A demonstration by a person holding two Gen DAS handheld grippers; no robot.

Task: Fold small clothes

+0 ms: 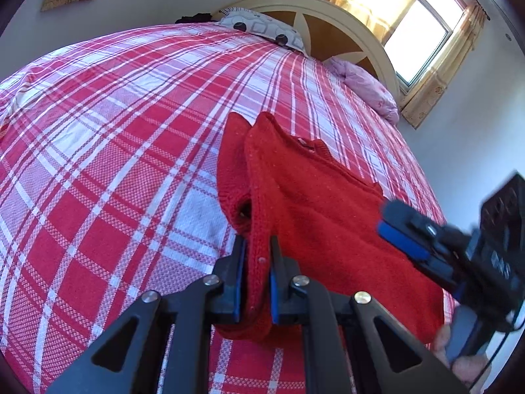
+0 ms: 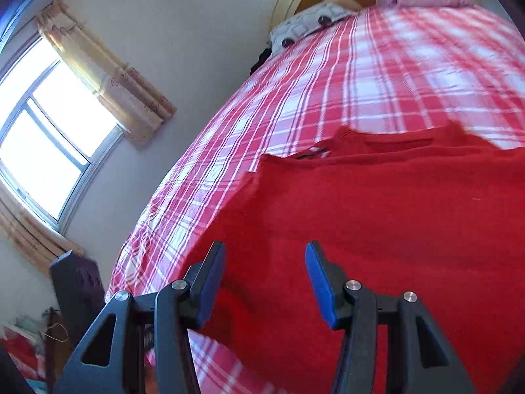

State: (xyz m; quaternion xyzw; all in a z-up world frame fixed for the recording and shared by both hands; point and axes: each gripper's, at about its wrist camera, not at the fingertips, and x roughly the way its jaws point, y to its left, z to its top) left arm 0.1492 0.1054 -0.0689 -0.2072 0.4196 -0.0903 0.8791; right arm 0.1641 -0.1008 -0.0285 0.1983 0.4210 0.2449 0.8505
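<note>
Bedspread [image 1: 98,131], red-and-white plaid, fills both views; we take it as our landmark. Headboard [image 1: 328,16] stands at its far end, with a patterned pillow [image 1: 262,28] and a pink bundle [image 1: 364,88] against it. Windows with curtains sit on the walls beyond.

Red knit sweater [image 1: 311,197] lies on the bedspread near its close edge, mostly flat. Collar and a small label point toward the headboard, hem toward us, so we judge the long axis runs along the bed's length. One sleeve [image 1: 233,170] lies doubled beside the body, cuff opening facing us.

Left gripper [image 1: 257,279] is clenched on the sweater's near left edge, knit bunched between the blue pads. Right gripper [image 2: 265,282] is spread wide and grips nothing; it hovers over the sweater's right hem area. We cannot tell whether it touches the cloth.

Step in hand, as we judge it: securing both hem corners for a fold. To do it well, we would close the right gripper on the opposite corner, matching the left one's bite, then carry both toward the collar evenly, keeping the knit taut so the sleeve stays tucked and the fold line lies square.
</note>
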